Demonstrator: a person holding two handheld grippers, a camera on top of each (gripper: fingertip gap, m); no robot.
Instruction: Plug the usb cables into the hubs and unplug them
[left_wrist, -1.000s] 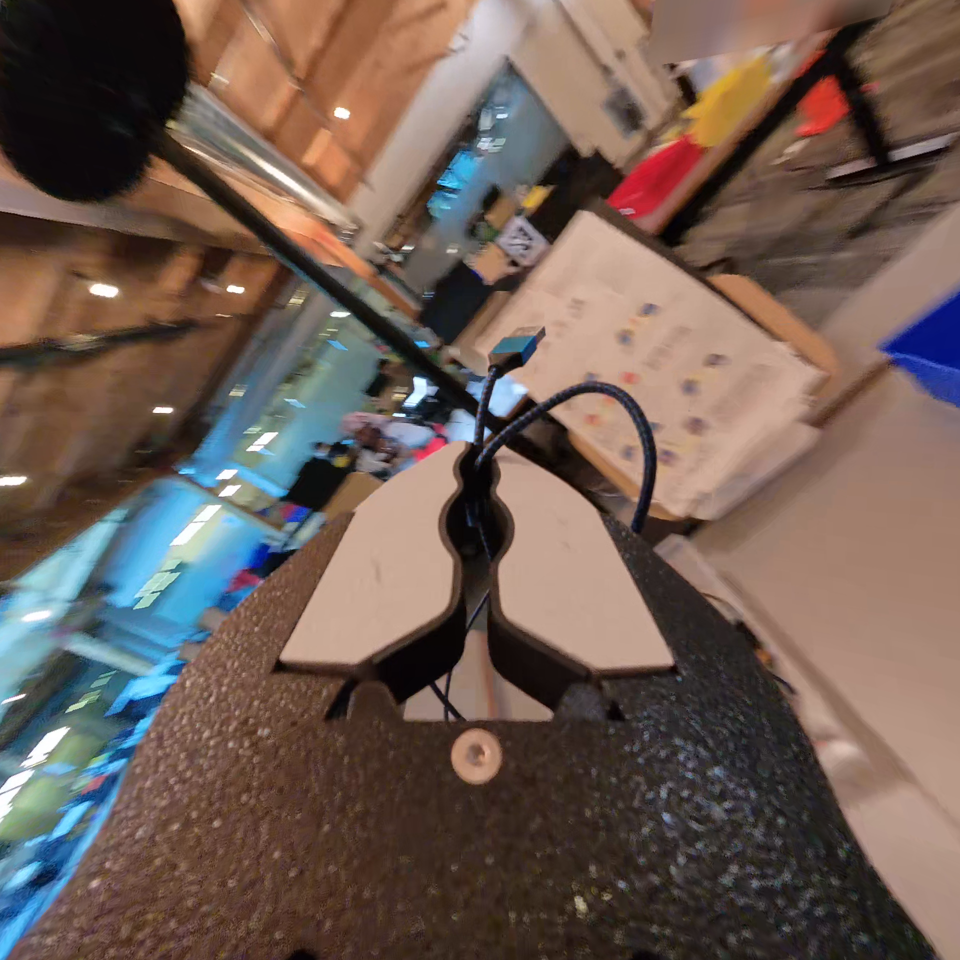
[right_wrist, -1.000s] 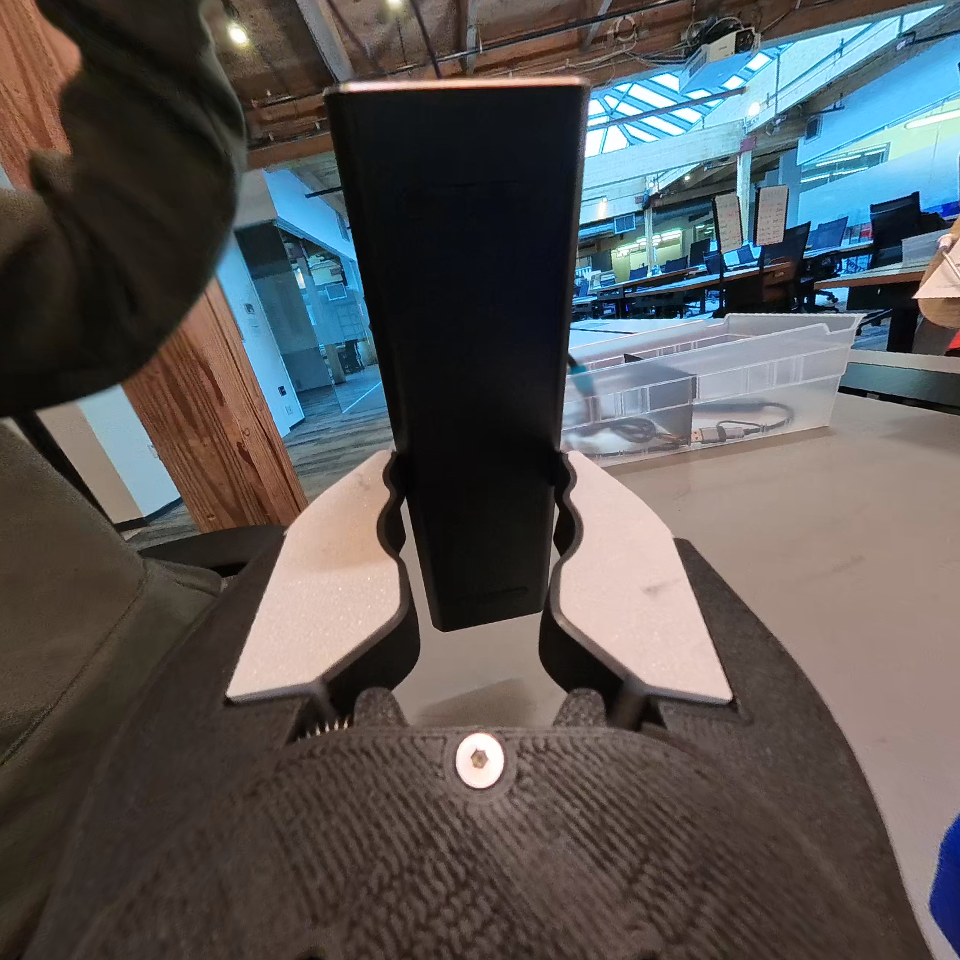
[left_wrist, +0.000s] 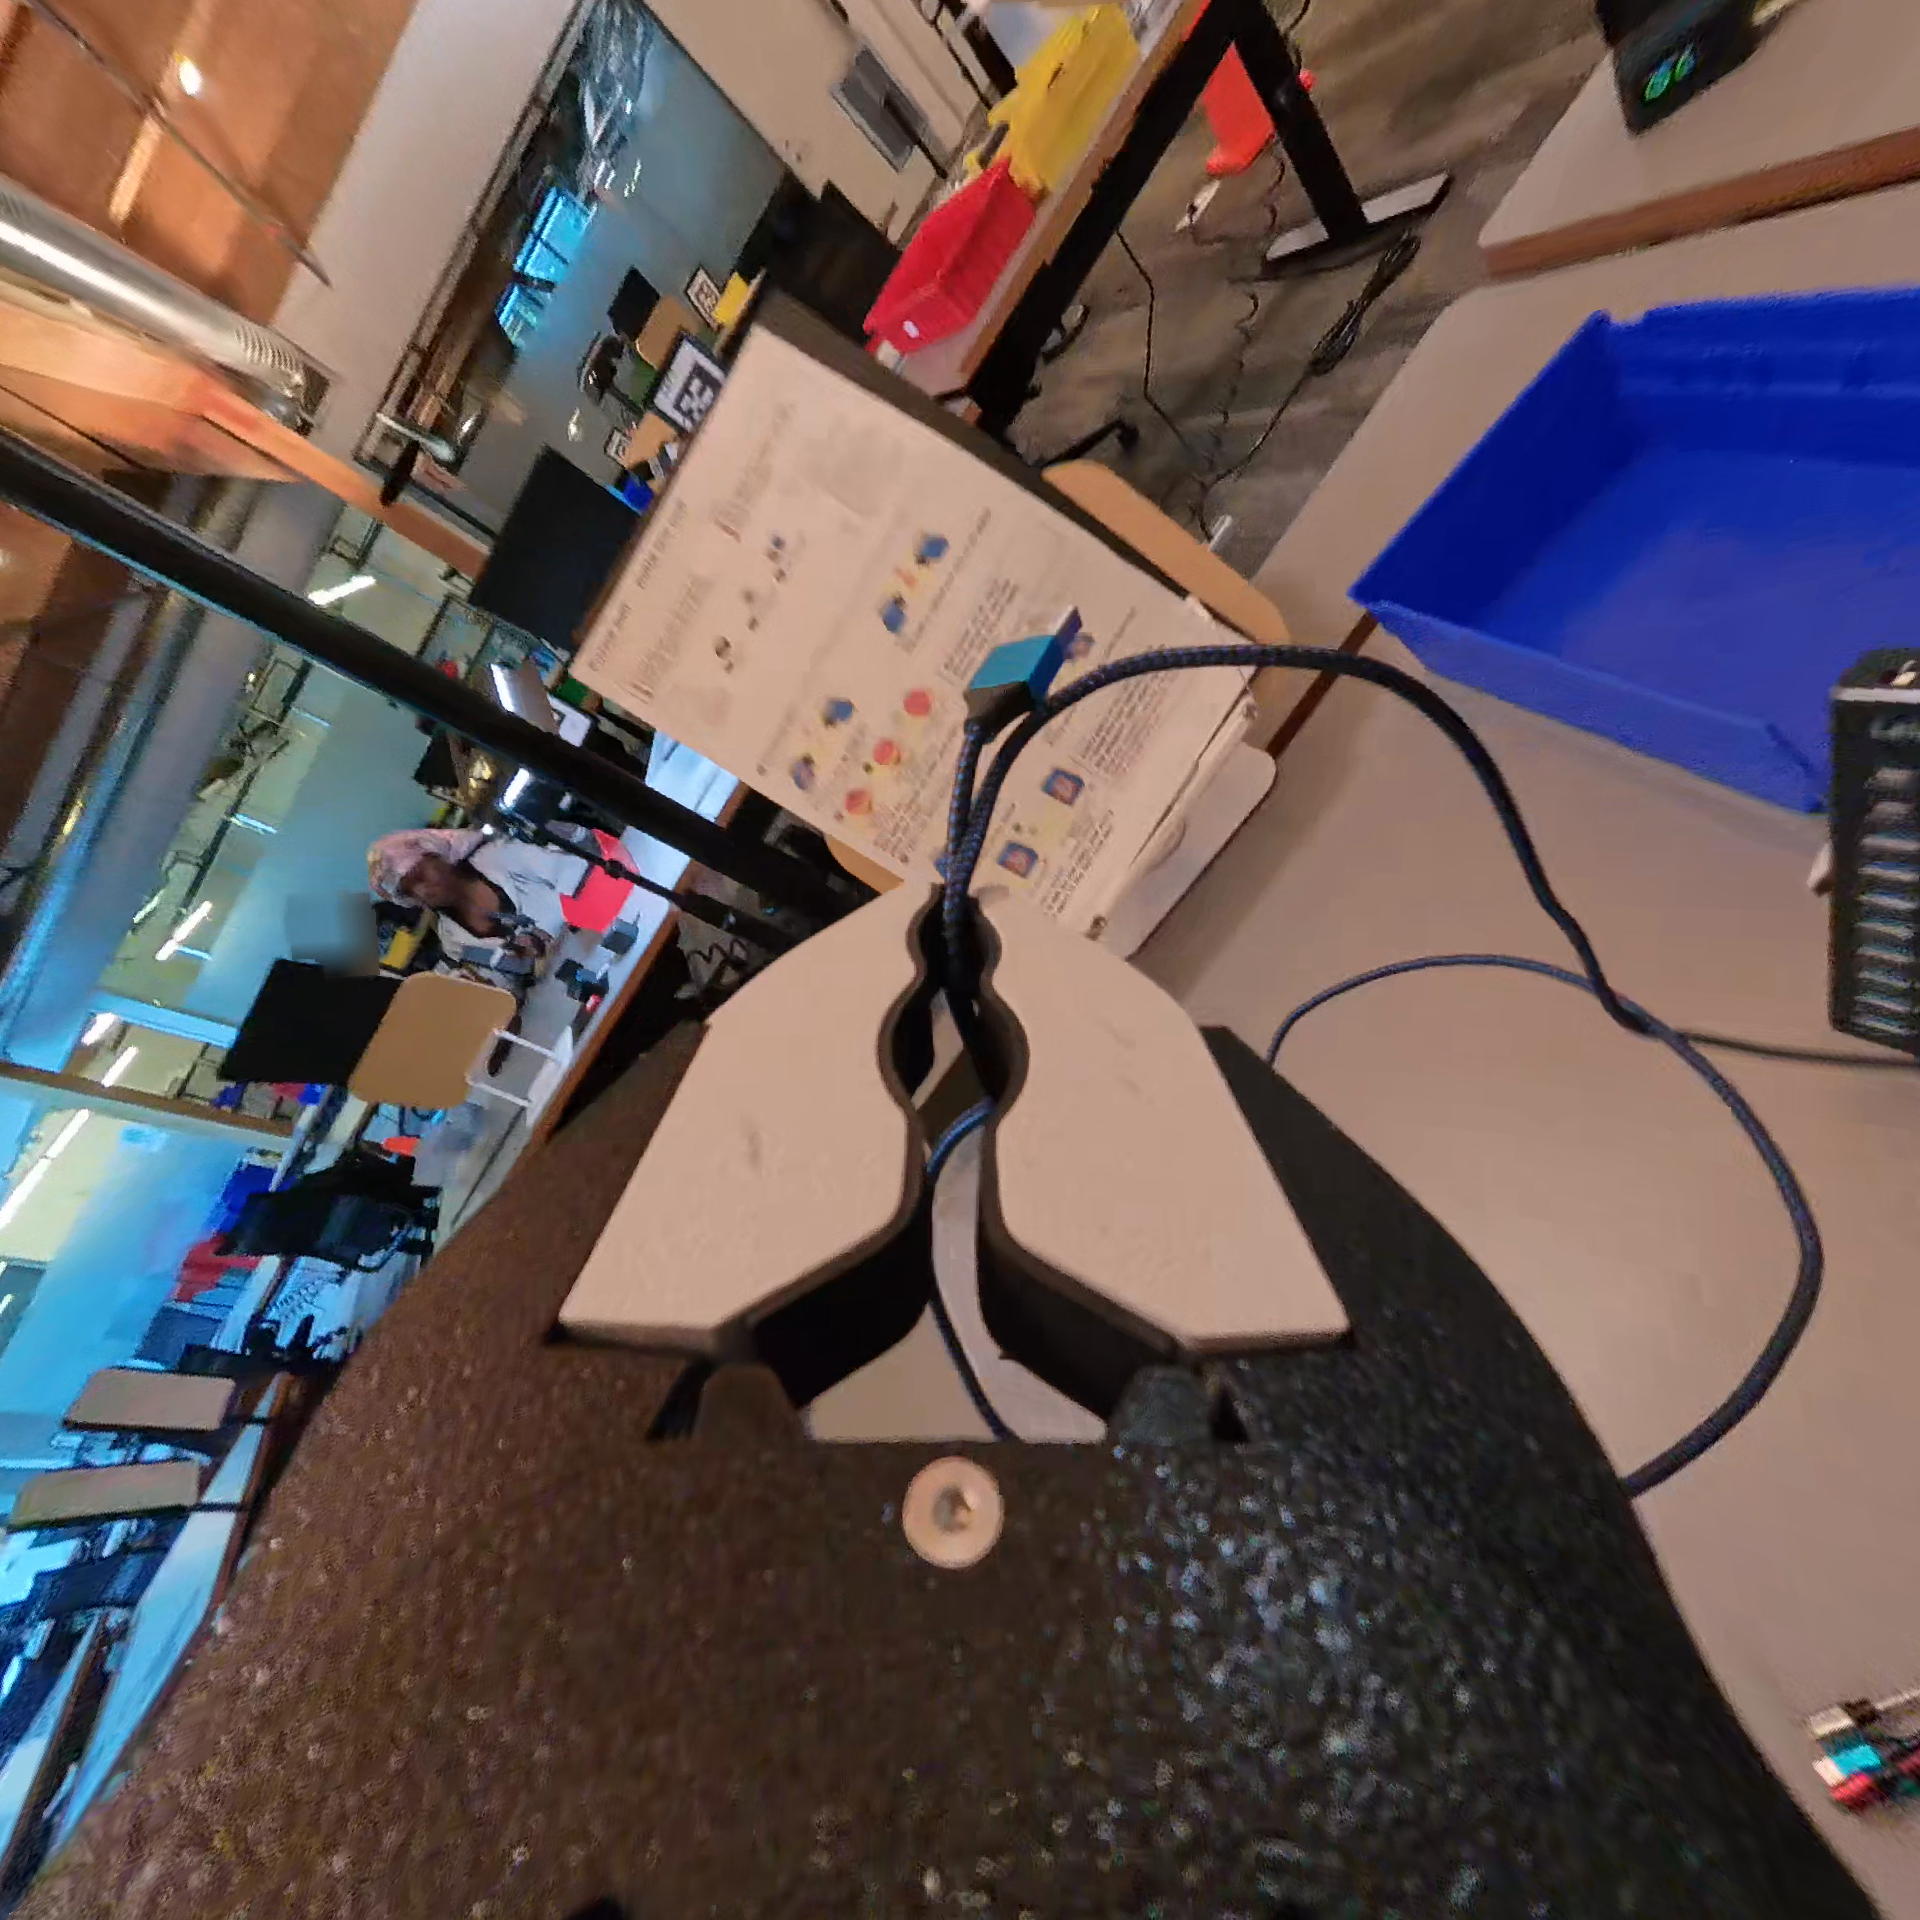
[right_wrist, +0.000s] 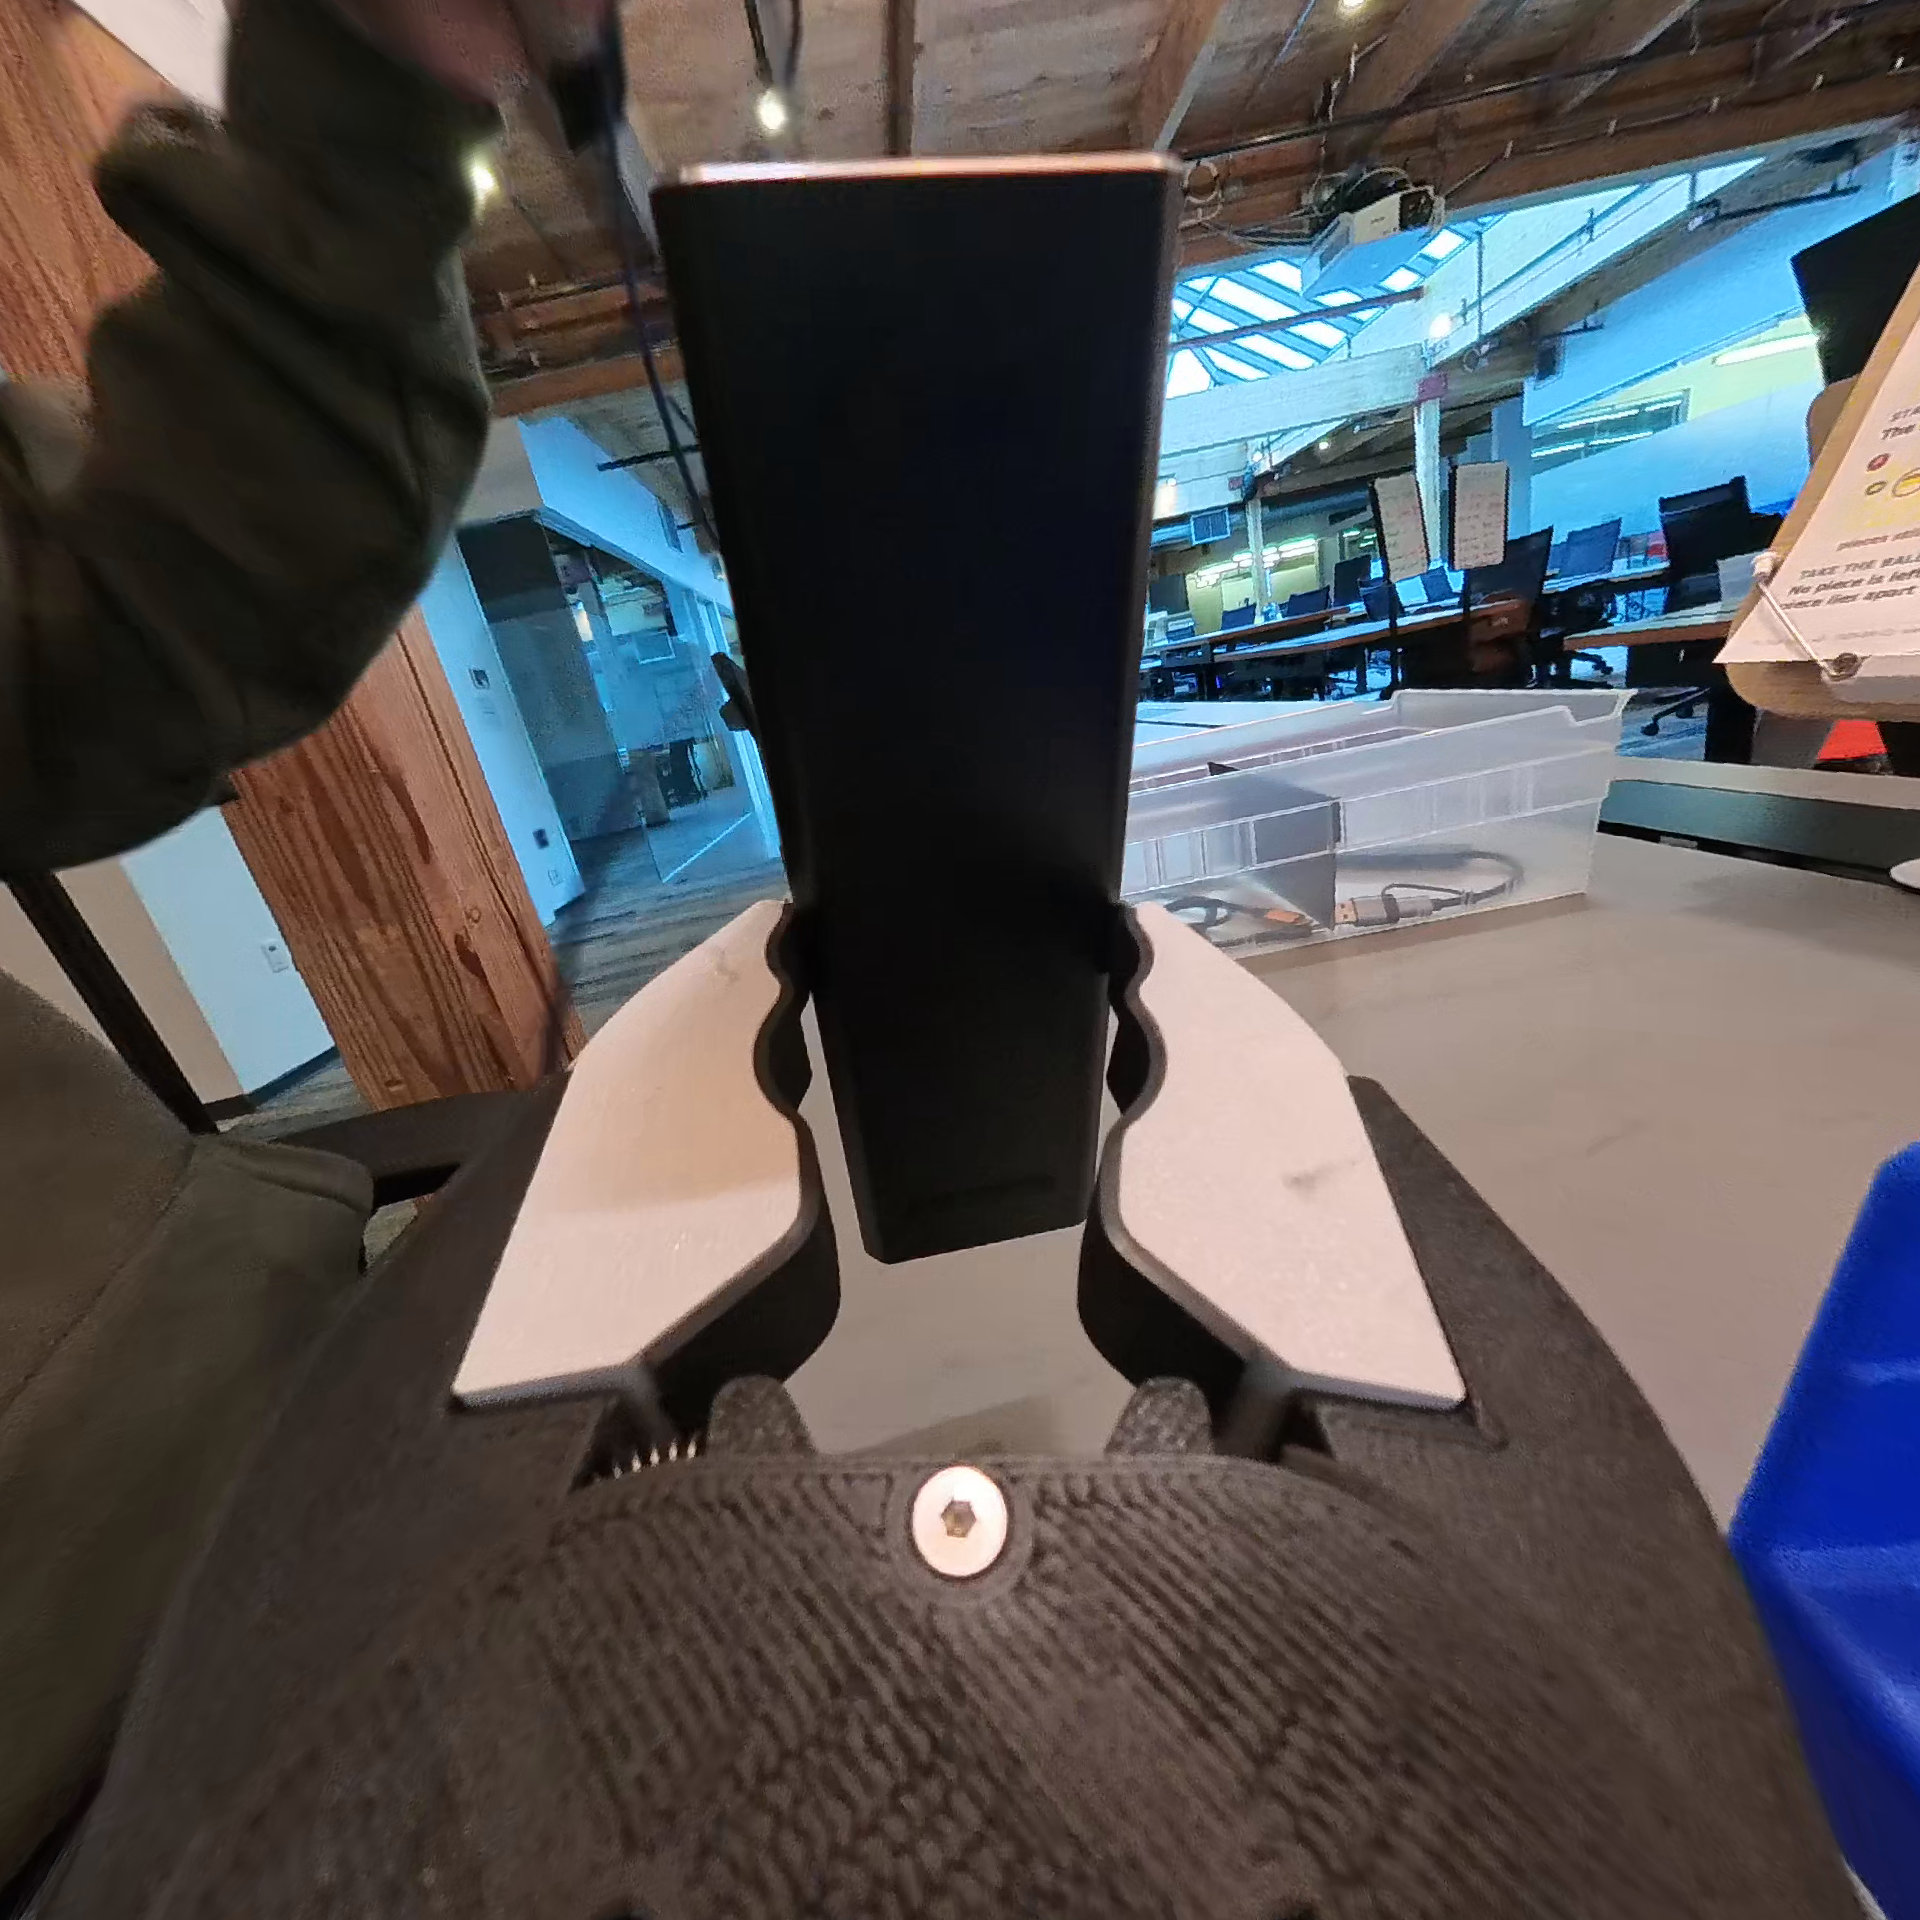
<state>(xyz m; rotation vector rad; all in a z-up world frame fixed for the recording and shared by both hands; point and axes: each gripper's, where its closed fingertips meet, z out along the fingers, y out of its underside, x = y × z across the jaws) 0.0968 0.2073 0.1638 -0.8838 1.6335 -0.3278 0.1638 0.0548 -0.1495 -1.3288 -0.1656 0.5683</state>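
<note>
two claws are at work, each clamped on something. the left claw (left_wrist: 961, 940) is pinched nearly closed on a braided blue-black usb cable (left_wrist: 1496, 790), gripping it just below its plug. the teal plug (left_wrist: 1013, 670) sticks up past the fingertips, free in the air and not seated in anything. from the pinch the cable arches over to the right, drops to the grey desk (left_wrist: 1558, 1091) and loops round beside the claw body; another stretch runs down between the fingers toward the claw's base.

the right claw (right_wrist: 956, 935) holds a tall black hub (right_wrist: 914, 623) upright, its two fingers pressed against the narrow lower part of the block while the broad upper end rises well above them. only a plain dark face of the hub shows in this view. in the left wrist view, a black ribbed box with a row of slots (left_wrist: 1875, 852) stands at the right edge on the desk; whether it is this same hub i cannot tell.

farther out, a blue bin (left_wrist: 1662, 540) sits on the desk behind the cable. a clear plastic bin (right_wrist: 1455, 800) with a few cables inside rests at the far side of the desk. a dark green sleeve (right_wrist: 229, 436) fills the upper left of the right wrist view.
</note>
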